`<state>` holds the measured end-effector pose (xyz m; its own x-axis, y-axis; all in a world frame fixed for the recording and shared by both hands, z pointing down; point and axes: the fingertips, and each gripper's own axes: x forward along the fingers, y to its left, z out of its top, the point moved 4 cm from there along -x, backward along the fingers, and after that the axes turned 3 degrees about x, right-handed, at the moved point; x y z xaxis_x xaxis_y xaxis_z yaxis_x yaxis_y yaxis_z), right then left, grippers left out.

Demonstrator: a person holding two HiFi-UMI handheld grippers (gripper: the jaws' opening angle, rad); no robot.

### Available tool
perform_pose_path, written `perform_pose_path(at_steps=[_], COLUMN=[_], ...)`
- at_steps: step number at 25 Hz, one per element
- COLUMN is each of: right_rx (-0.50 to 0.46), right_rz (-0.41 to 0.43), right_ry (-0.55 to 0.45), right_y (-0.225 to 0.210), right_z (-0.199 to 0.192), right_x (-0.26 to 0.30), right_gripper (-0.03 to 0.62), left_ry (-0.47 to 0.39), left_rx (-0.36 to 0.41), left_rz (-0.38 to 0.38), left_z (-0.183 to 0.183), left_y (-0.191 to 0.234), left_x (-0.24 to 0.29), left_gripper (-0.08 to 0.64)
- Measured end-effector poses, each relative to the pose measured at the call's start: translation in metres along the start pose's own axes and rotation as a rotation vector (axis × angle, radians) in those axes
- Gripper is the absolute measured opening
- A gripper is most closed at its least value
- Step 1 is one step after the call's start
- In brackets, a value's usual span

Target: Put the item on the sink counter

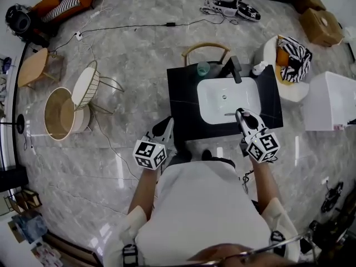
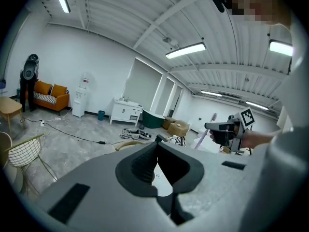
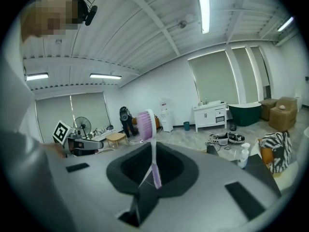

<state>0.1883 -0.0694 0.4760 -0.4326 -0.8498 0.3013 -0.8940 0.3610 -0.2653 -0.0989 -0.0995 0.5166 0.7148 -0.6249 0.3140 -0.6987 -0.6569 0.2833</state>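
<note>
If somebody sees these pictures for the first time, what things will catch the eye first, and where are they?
The eye goes first to the toothbrush with purple bristles, standing upright in the shut jaws of the right gripper. Next comes the black sink counter with its white basin, directly in front of the person. The left gripper is empty, at the counter's near left corner.

Bright, even light from long ceiling tubes fills the room and glares in pale streaks off the polished floor, shadows are soft, and every view bends like a fisheye, the two gripper views blackening at their corners.
</note>
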Motion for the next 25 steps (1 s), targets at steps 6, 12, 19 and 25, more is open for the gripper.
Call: perform_pose_path(at_steps=[6, 12, 19, 25], right_rx=[-0.029, -0.036, -0.061, -0.072], right_rz=[-0.052, -0.093, -0.110, -0.103], right_ry=[-0.002, -0.014, 0.000, 0.013], right_y=[0.001, 0.000, 0.000, -0.009], right_z=[0.011, 0.020, 0.031, 0.038], right_x=[0.033, 0.061, 0.081, 0.102], right_gripper=[0.032, 0.032, 0.032, 0.032], left_ry=[0.025, 0.045, 0.057, 0.072], left_rx=[-0.009, 0.002, -0.012, -0.024], left_rz=[-0.056, -0.107, -0.138, -0.141], left_z=[0.001, 0.000, 0.002, 0.000], left_y=[0.032, 0.057, 0.062, 0.064], left_x=[0.009, 0.020, 0.029, 0.035], left_gripper=[0.003, 0.003, 0.003, 0.003])
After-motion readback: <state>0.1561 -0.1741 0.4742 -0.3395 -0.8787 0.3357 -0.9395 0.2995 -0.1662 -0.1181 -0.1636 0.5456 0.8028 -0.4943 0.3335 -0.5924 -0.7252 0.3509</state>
